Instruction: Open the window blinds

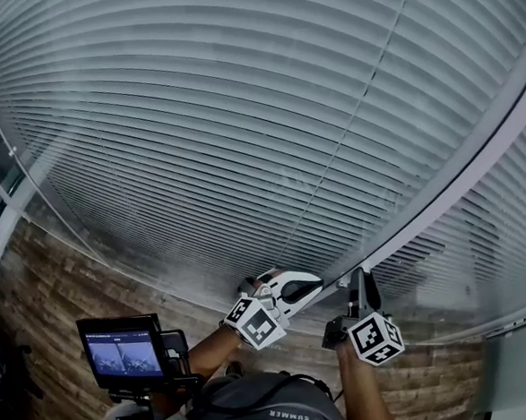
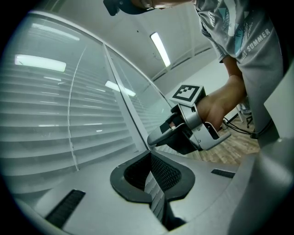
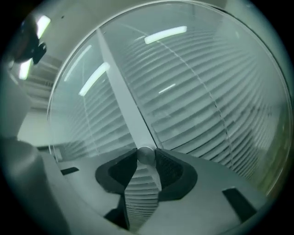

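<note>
Slatted blinds (image 1: pixel 238 116) fill the window; right claw (image 3: pixel 146 158) grips the tilt wand (image 3: pixel 146 154).
Wand looks light, stiff and smooth, so hold it near its end. Left claw (image 2: pixel 149 155) closed, empty.

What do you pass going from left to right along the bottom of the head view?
Small monitor → left gripper → right gripper, whose jaws are closed on a round rod.
</note>
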`<state>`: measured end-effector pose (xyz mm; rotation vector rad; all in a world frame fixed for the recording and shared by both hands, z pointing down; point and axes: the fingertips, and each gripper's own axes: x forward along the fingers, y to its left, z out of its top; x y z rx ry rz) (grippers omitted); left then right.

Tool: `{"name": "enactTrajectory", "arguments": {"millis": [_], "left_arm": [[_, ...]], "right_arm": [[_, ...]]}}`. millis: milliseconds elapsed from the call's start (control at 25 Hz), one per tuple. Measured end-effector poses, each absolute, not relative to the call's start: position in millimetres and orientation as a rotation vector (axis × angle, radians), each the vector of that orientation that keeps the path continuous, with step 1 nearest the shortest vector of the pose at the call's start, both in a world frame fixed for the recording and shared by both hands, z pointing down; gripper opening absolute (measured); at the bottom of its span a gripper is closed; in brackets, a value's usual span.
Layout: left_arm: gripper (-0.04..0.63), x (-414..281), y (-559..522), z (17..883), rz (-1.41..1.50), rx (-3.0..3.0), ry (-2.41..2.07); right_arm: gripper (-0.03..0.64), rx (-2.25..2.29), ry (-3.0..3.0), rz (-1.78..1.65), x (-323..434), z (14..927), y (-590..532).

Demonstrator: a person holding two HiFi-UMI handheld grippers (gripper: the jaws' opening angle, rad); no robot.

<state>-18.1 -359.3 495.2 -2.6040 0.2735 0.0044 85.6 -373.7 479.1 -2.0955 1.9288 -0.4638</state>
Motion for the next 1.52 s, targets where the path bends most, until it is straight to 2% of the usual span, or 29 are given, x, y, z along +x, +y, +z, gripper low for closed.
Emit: {"name": "enactTrajectory", "arguments": {"millis": [120,240,320,400,480,640,880,960,1040,1200,1320,1520], "left_arm": [[0.003,-19,-358,495,0.006,-2.603,0.272],[0.003,-23,-361,495,0.005,-2.601,0.283],[0.003,-27,-363,494,-0.006,-2.604,0.296],[0.003,-28,-362,494,-0.005,-2.61,0.299],[0.003,-29,-361,496,0.004,-2.606,0.294],[0.003,-35,-357,493,0.006,-2.604,0.301],[0.004,-36,-352,494,0.007,-2.604,0.294],[0.003,-37,-352,492,-0.003,-2.605,0.294],[0.004,-38,-354,493,-0.003,-2.604,0.3],[0.003,-39,-355,494,0.005,-2.606,0.306],[0.003,-40,-355,492,-0.008,-2.609,0.309],[0.003,-37,-354,489,0.001,-2.608,0.301]], "right_arm": [[0.118,-2.457,2.287,-0.005,78,482,-372],[0.12,-2.807,2.476,1.04,63,471,-364],[0.12,-2.848,2.473,1.711,51,471,-365],[0.118,-2.813,2.453,2.083,46,479,-368],[0.118,-2.79,2.481,2.198,46,485,-367],[0.135,-2.746,2.665,2.141,46,496,-361],[0.126,-2.722,2.517,2.403,49,492,-370],[0.12,-2.725,2.492,2.362,50,491,-370],[0.119,-2.778,2.492,2.109,50,488,-371],[0.118,-2.845,2.405,1.182,55,476,-372],[0.118,-2.719,2.237,0.52,65,470,-373],[0.118,-2.391,1.979,-0.188,81,467,-372]]}}
